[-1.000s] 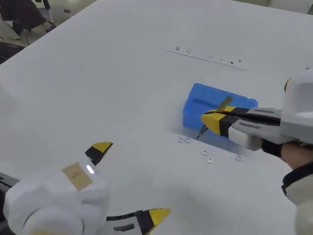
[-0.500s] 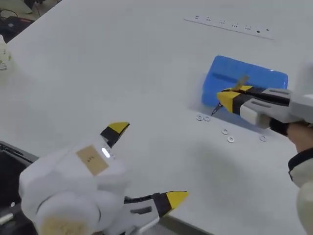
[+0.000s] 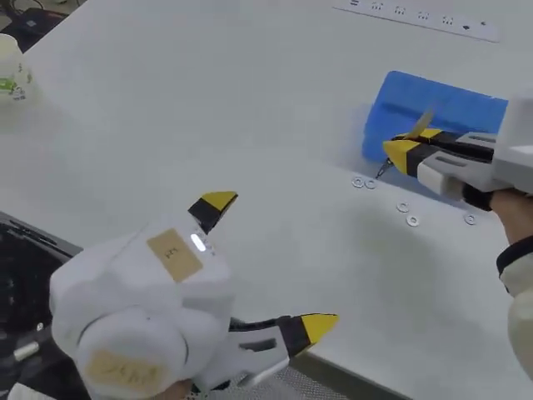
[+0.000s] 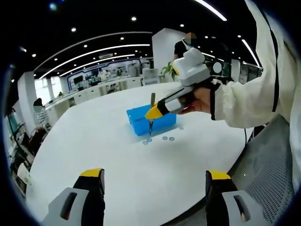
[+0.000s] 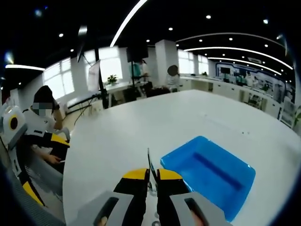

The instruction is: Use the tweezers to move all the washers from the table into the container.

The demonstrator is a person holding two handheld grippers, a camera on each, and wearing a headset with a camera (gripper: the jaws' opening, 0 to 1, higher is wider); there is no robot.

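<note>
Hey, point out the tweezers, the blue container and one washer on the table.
tweezers (image 4: pixel 152 100), left gripper view, on the upper end of the shaft.
blue container (image 3: pixel 450 104), head view, on its bare blue middle.
washer (image 3: pixel 412 221), head view, on the small metal ring itself.

Light: bright, even, from ceiling strips (image 5: pixel 127 23) | Shadows: faint, soft, beside container (image 3: pixel 441 104) | Glare: mild on white table (image 3: pixel 208 100) | Focus: head view foreground soft | Distortion: strong fisheye bending at gripper-view edges
</note>
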